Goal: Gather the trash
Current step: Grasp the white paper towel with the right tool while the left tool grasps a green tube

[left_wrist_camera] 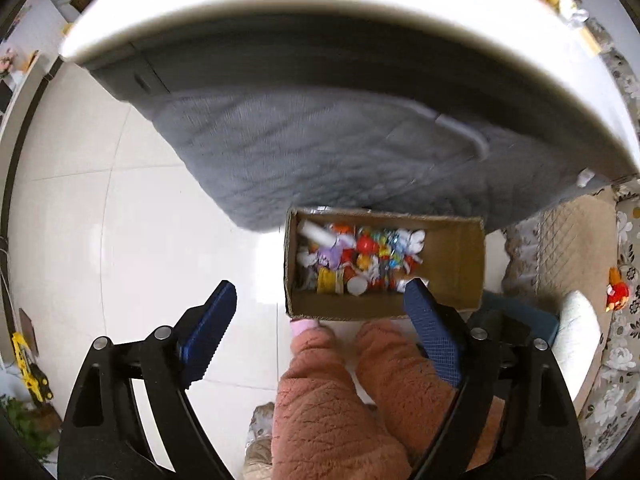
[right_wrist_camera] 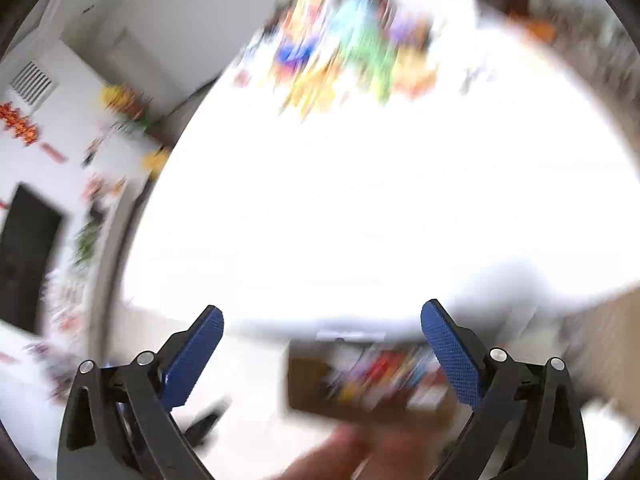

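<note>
Trash (left_wrist_camera: 360,258) piled in the cardboard box (left_wrist_camera: 460,264) looks light and crinkly; pinch a wrapper's edge. Left gripper (left_wrist_camera: 320,296) and right gripper (right_wrist_camera: 322,320) both gape empty.

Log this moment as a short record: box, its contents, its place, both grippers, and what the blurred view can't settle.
box: cardboard box, open top, on the floor
contents: mixed colourful trash heaped at one end; other end bare
place: by the edge of a white table with a grey quilted cloth hanging off it
left gripper: jaws open, empty, above the box
right gripper: jaws open, empty
unsettled: right wrist view is blurred; colourful items on the table cannot be identified
</note>
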The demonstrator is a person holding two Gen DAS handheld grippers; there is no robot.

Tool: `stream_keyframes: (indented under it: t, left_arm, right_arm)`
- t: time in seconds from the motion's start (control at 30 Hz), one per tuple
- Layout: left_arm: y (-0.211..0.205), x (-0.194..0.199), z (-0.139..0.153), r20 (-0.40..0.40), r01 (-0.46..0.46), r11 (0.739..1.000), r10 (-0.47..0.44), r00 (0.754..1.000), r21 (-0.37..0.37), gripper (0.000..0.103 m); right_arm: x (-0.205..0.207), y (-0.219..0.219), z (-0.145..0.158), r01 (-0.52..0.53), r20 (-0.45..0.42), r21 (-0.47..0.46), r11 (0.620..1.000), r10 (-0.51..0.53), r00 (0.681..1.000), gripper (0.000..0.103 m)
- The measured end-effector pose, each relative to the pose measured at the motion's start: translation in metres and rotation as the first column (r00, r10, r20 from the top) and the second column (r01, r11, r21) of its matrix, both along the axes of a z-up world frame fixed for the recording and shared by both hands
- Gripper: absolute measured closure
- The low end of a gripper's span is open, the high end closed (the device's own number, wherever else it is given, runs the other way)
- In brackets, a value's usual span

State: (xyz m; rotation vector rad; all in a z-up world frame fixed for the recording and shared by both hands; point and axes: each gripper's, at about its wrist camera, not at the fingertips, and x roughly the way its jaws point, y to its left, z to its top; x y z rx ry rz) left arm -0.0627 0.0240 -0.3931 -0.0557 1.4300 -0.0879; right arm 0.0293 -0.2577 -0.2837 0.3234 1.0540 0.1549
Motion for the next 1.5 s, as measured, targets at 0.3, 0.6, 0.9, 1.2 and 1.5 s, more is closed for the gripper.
stream_keyframes:
  t: [0.3, 0.6, 0.9, 1.2, 1.5]
  left_arm:
    - [0.006, -0.019, 0.014, -0.021, -0.114, 0.993, 0.114, 0.993, -0.032, 0.019]
    - [0.010, -0.023, 0.024, -0.045, -0.186, 0.982, 0.185, 0.982, -0.029, 0.019]
    - [-0.055, 0.027, 0.092, 0.171, 0.047, 0.996, -0.033, 0.985, -0.078, 0.019]
    - [-0.181, 0.176, 0.090, 0.312, 0.201, 0.975, -0.163, 0.936, -0.092, 0.019]
    - [-0.246, 0.275, 0.072, 0.287, 0.153, 0.985, -0.126, 0.950, -0.075, 0.033]
  right_arm:
    - [0.164, -0.067, -0.032, 0.180, -0.006, -0.202, 0.963, -0.185, 0.983, 0.015]
    - [0.181, -0.089, -0.043, 0.127, -0.061, -0.138, 0.982, -0.136, 0.989, 0.080]
    - [0.024, -0.078, -0.012, 0.046, -0.019, 0.092, 0.995, -0.044, 0.999, 0.078]
    - [-0.061, -0.082, 0.009, 0.093, 0.014, 0.166, 0.982, -0.097, 0.995, 0.074]
    - [-0.083, -0.099, 0.011, 0.158, 0.026, 0.217, 0.963, -0.168, 0.985, 0.074]
